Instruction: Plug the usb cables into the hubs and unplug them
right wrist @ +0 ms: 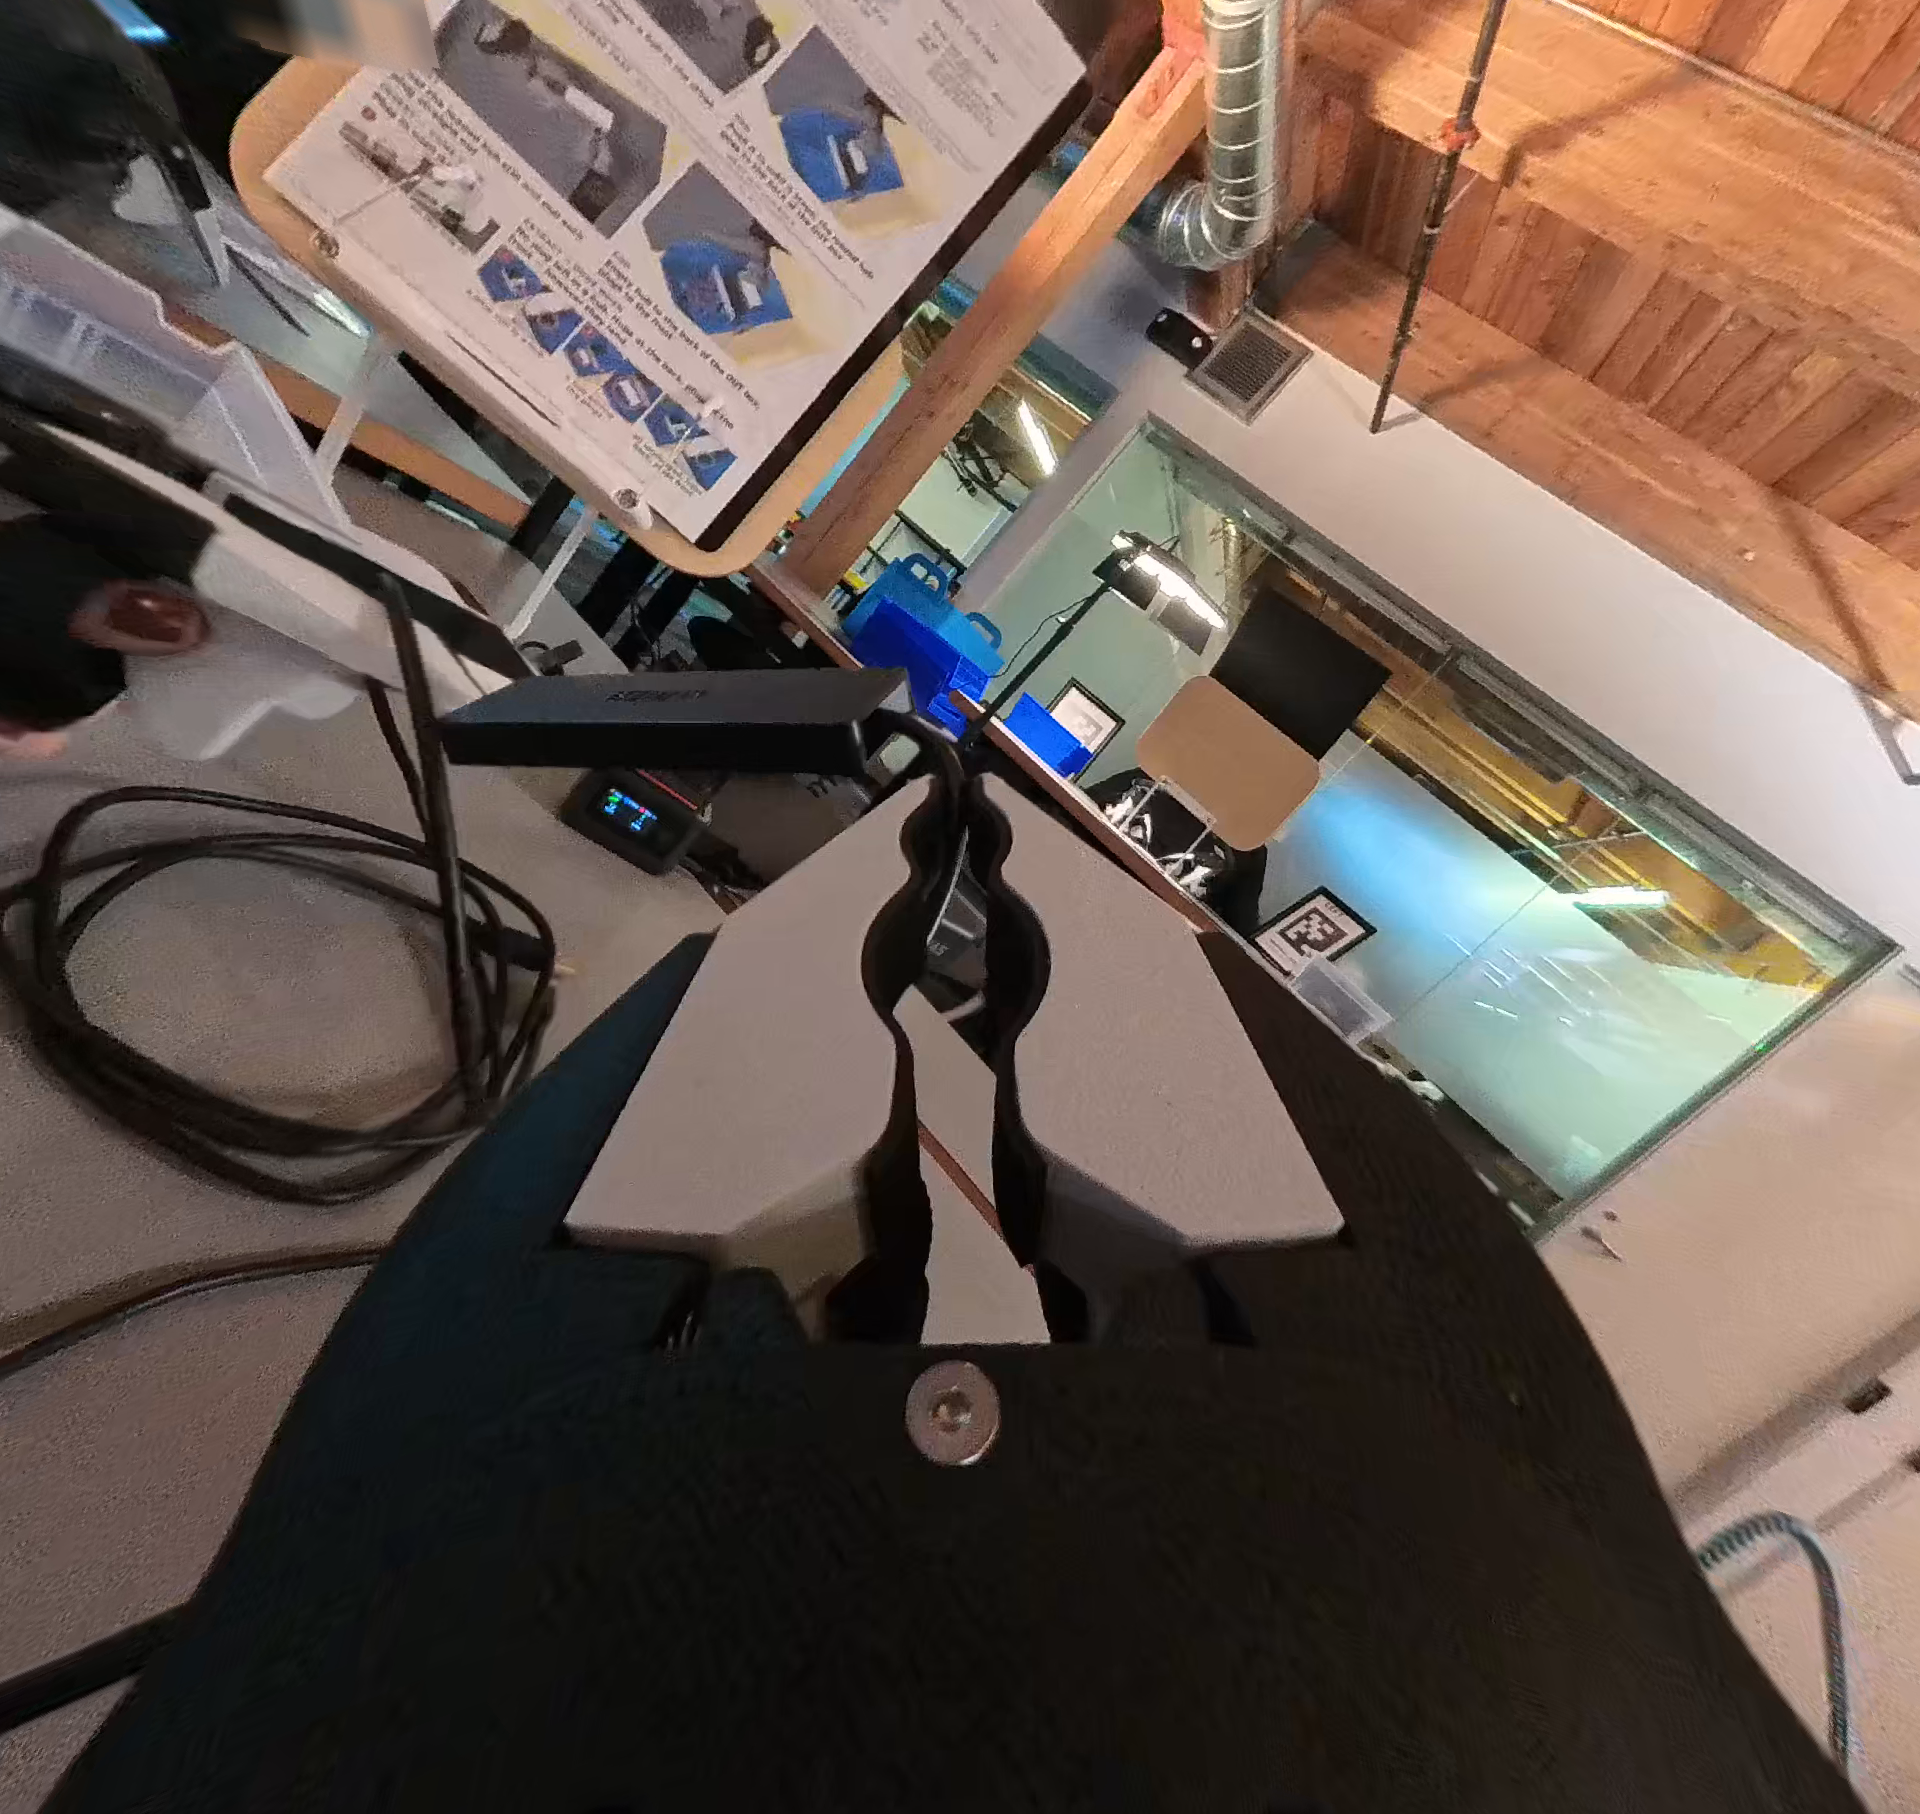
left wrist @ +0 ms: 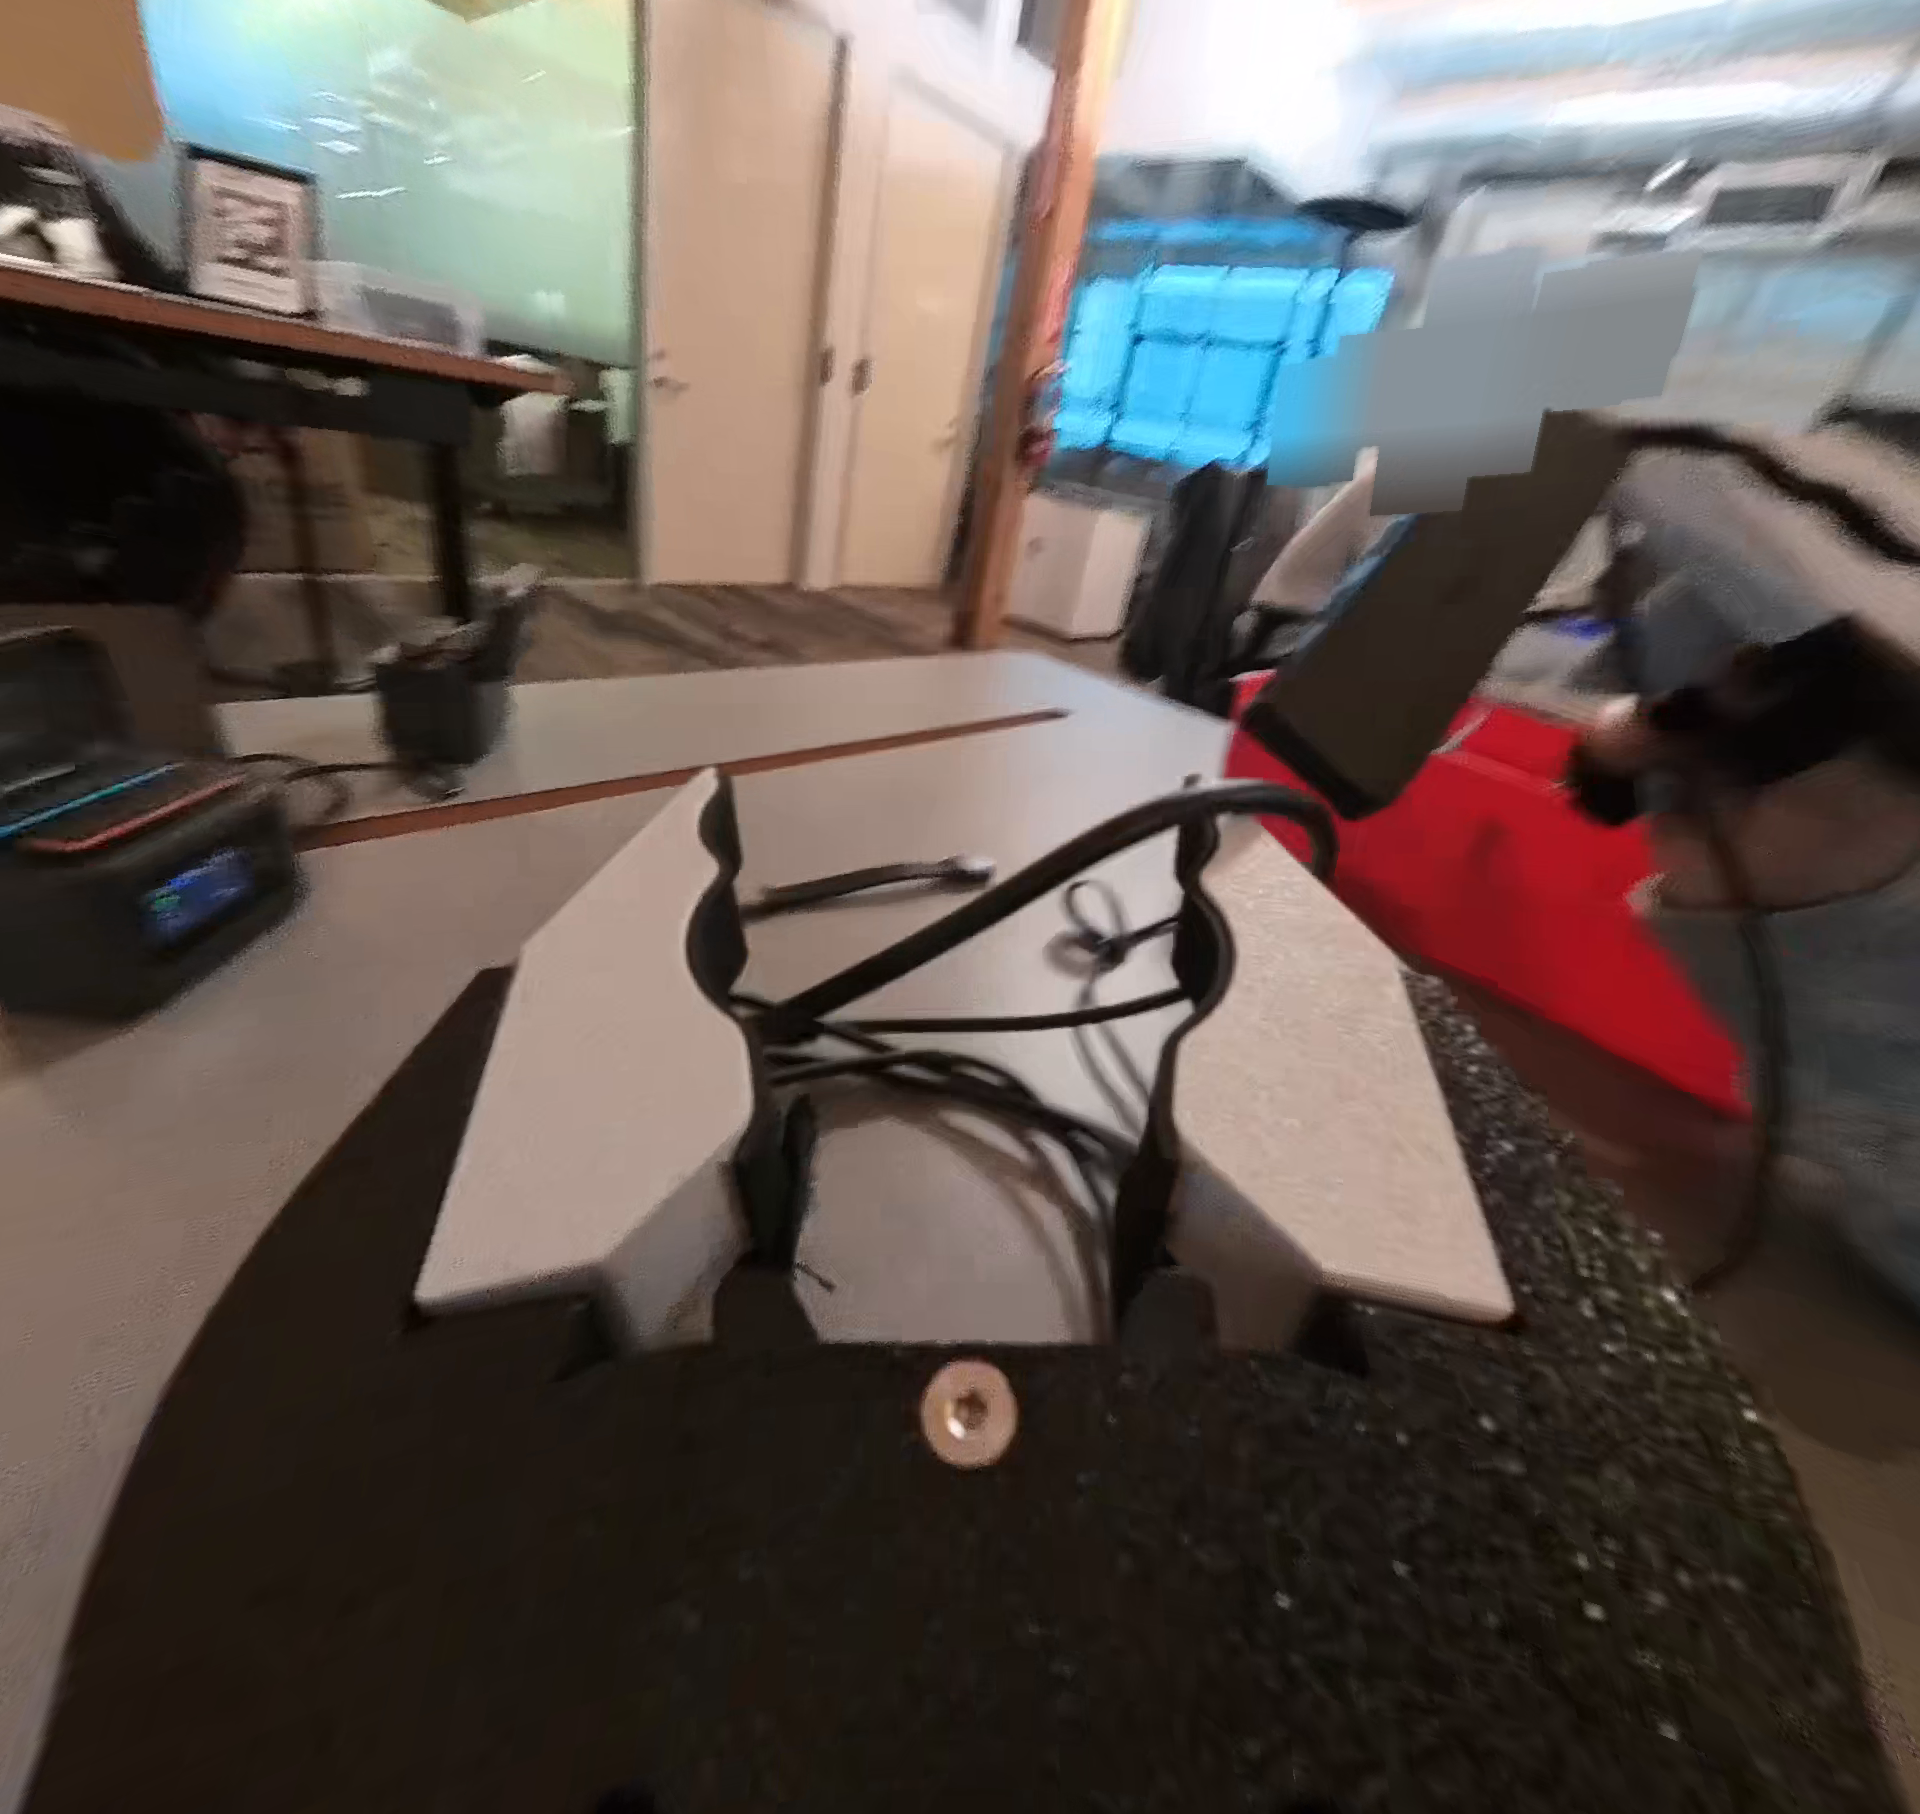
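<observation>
My right gripper [right wrist: 943, 796] is shut at its tips on one end of a black USB hub [right wrist: 675, 720] and holds it in the air above the table. In the left wrist view the hub [left wrist: 1382, 642] hangs tilted at the upper right. My left gripper [left wrist: 956, 808] is open, with its white fingers [left wrist: 613, 1037] wide apart. A black cable [left wrist: 987, 907] runs from near the hub's lower end, slanting across the gap between them. Whether it touches them I cannot tell. The left gripper [right wrist: 260, 601] also shows at the left of the right wrist view, with that cable [right wrist: 421, 725] hanging below it.
A coil of black cables [right wrist: 260, 995] lies on the grey table [left wrist: 260, 1089]. A loose cable with a plug [left wrist: 883, 876] lies farther off. A black power box with a lit screen [left wrist: 156, 891] stands at the left. A red bin [left wrist: 1475, 891] is at the right. An instruction board [right wrist: 675, 185] stands behind.
</observation>
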### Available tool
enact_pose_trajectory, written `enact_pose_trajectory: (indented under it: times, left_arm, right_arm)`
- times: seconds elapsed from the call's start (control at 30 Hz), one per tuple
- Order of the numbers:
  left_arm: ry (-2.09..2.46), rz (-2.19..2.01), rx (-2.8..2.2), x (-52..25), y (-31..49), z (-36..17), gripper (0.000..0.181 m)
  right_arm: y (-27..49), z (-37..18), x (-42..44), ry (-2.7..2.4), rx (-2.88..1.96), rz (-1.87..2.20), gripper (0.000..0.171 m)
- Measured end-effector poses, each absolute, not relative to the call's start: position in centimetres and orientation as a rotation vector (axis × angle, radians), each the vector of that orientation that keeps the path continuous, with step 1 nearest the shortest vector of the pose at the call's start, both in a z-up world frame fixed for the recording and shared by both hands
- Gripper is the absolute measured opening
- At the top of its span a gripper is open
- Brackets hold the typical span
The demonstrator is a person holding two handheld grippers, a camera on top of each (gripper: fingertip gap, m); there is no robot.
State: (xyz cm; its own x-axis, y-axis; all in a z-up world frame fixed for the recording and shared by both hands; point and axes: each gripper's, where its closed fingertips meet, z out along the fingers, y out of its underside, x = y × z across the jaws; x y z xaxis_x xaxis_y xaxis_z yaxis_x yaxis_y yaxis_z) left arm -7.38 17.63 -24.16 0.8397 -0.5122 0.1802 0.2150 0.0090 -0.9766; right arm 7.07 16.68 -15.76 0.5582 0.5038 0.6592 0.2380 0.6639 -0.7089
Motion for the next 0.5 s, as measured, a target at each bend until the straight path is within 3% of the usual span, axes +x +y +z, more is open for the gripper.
enact_pose_trajectory:
  times: [0.2, 0.3, 0.43, 0.5]
  left_arm:
    - [0.272, -0.536, -1.357, -7.3, 16.6, -22.4, 0.1]
    - [0.037, -0.25, -1.497, -12.6, 18.0, -23.6, 0.077]
    - [0.055, -0.308, -1.76, -12.9, 18.7, -26.3, 0.074]
    - [0.239, -0.37, -2.043, -11.3, 17.8, -29.8, 0.063]
  right_arm:
    - [16.3, -15.0, 7.3, -0.951, -0.848, 0.231, 0.001]
    - [16.2, -15.0, 7.3, -0.944, -0.847, 0.246, 0.001]
    - [16.7, -15.5, 7.2, -0.95, -0.861, 0.218, 0.001]
    - [17.0, -15.9, 7.1, -0.96, -0.873, 0.195, 0.001]
